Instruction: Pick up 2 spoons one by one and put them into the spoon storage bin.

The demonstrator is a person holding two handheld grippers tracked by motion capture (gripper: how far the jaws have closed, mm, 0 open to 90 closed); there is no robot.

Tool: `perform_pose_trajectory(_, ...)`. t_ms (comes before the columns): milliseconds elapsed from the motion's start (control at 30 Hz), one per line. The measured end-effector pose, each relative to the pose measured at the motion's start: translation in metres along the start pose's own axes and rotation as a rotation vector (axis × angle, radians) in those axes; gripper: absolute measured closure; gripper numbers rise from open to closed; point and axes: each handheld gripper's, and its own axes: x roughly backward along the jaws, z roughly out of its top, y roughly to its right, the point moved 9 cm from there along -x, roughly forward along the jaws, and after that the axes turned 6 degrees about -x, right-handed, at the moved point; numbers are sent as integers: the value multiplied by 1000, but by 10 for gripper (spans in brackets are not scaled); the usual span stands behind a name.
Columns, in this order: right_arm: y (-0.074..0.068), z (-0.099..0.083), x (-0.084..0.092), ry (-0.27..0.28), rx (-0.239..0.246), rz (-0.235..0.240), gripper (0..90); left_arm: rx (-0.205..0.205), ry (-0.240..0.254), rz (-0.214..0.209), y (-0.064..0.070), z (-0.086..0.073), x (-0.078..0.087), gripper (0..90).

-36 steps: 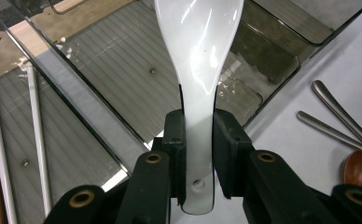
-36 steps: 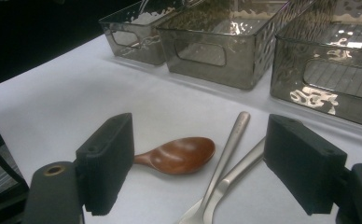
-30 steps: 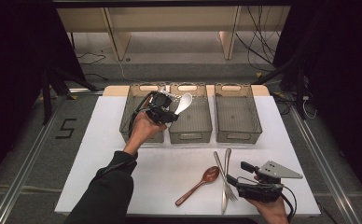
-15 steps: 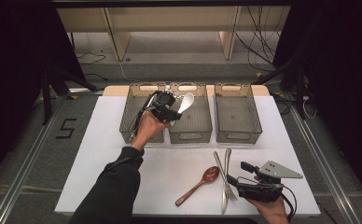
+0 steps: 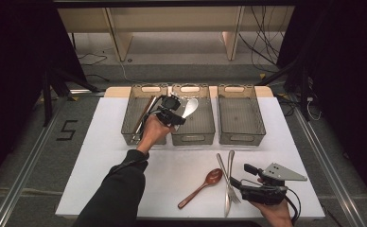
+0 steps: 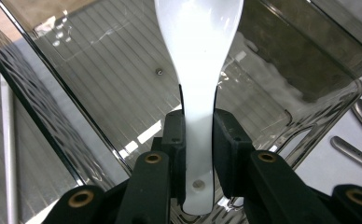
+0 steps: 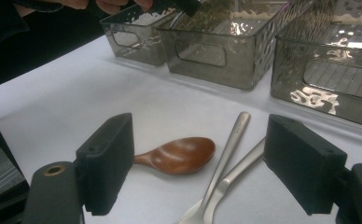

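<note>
My left gripper (image 5: pixel 172 112) is shut on the handle of a white plastic spoon (image 5: pixel 190 107), which it holds over the middle grey bin (image 5: pixel 198 128). In the left gripper view the white spoon (image 6: pixel 198 51) runs up from between the jaws, with the middle bin's ribbed floor (image 6: pixel 118 79) behind it. Near the table's front edge my right gripper (image 5: pixel 242 176) stands open, and nothing is between its pads (image 7: pixel 105 163). Just ahead of it lie a brown wooden spoon (image 7: pixel 179 155) and two metal utensils (image 7: pixel 231 148). The wooden spoon (image 5: pixel 204 182) and the metal utensils (image 5: pixel 229 178) lie side by side.
Three grey bins stand in a row at the back of the white table (image 5: pixel 101 161). The left bin (image 5: pixel 130 118) holds long thin utensils, and the right bin (image 5: pixel 240 116) looks bare inside. A wooden shelf stands on the floor beyond the table.
My left gripper has shifted a little to the right with the white spoon, farther over the middle bin. The right gripper has stayed in place.
</note>
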Motion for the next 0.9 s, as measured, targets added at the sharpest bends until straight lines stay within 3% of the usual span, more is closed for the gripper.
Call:
perform_pose_trajectory(100,0,0,0,-2,1,0,253,17,-22,-23,3,-3,-5,732)
perform_pose_trajectory(167,0,0,0,-1,1,0,253,27,-17,-26,4,-2,-4,604)
perform_pose_trajectory(533,0,0,0,0,-1,-2,253,13,5,-61,18,-5,28,367)
perform_pose_trajectory(767,0,0,-1,1,-3,-3,253,-23,19,-92,41,-28,50,287)
perform_pose_trajectory(900,0,-1,-1,-2,-3,-6,253,-59,-6,-61,48,-46,53,253)
